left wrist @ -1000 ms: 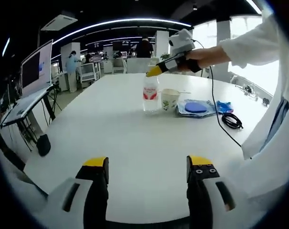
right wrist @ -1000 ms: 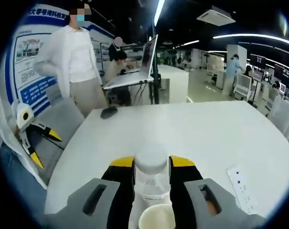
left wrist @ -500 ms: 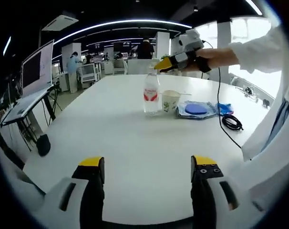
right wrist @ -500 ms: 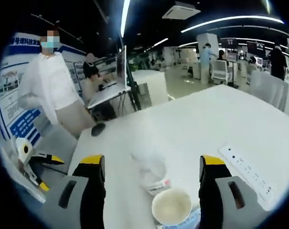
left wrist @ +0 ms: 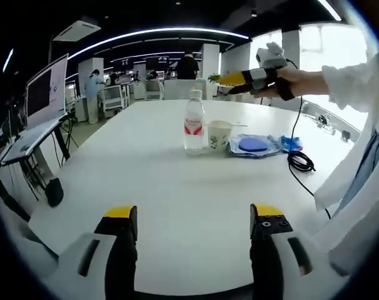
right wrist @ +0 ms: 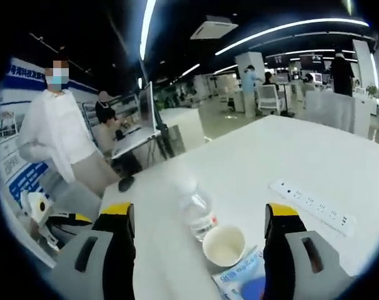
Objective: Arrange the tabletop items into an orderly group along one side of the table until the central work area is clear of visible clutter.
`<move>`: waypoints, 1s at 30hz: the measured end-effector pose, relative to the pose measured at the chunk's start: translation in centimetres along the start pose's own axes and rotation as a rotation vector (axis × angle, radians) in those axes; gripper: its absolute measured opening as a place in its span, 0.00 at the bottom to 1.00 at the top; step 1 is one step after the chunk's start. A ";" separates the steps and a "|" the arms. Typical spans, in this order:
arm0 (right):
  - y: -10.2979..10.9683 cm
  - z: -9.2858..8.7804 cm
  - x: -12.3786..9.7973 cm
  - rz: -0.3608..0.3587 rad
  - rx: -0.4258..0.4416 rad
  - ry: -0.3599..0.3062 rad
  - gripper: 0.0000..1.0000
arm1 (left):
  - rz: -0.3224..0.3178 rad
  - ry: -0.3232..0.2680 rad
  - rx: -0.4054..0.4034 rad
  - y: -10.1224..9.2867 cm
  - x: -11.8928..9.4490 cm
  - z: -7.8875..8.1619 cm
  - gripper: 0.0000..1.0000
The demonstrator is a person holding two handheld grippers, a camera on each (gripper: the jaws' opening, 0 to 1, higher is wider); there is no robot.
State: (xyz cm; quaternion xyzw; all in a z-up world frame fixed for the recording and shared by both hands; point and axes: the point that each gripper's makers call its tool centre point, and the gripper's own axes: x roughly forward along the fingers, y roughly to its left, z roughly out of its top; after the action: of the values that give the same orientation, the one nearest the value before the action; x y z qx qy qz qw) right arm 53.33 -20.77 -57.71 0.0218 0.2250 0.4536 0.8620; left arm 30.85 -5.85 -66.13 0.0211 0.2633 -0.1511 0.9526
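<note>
Open-plan office all around, dim overhead. Curved light strips [left wrist: 158, 30] across the dark ceiling, with a ceiling air-conditioning unit [left wrist: 80, 28] beside them. At the left of the left gripper view, a large monitor [left wrist: 49, 87] above a light side desk [left wrist: 33, 137]. Farther back, a person in a light blue top [left wrist: 92, 84] standing near office chairs [left wrist: 117, 95], a person in dark clothes [left wrist: 188, 62] next to a white column [left wrist: 209, 59], bright windows [left wrist: 314, 62] on the right. In the right gripper view, a standing person in a white coat [right wrist: 55, 134] before a blue-and-white poster wall [right wrist: 17, 144], and a seated person [right wrist: 108, 122] just beyond.
</note>
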 end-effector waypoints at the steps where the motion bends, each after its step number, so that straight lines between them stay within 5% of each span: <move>1: -0.1 -0.1 -0.6 -0.009 0.004 -0.010 0.85 | -0.003 0.003 0.006 -0.1 0.0 -0.1 0.75; 30: -0.7 -7.1 -17.7 -0.354 0.160 -0.165 0.84 | -0.116 0.074 0.052 -2.6 0.7 -1.6 0.78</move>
State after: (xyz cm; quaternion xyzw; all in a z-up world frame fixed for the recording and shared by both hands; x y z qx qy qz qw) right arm 42.39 -36.41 -57.72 0.0877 0.1892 0.2723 0.9393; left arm 29.88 -8.37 -67.73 0.0363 0.2952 -0.2121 0.9309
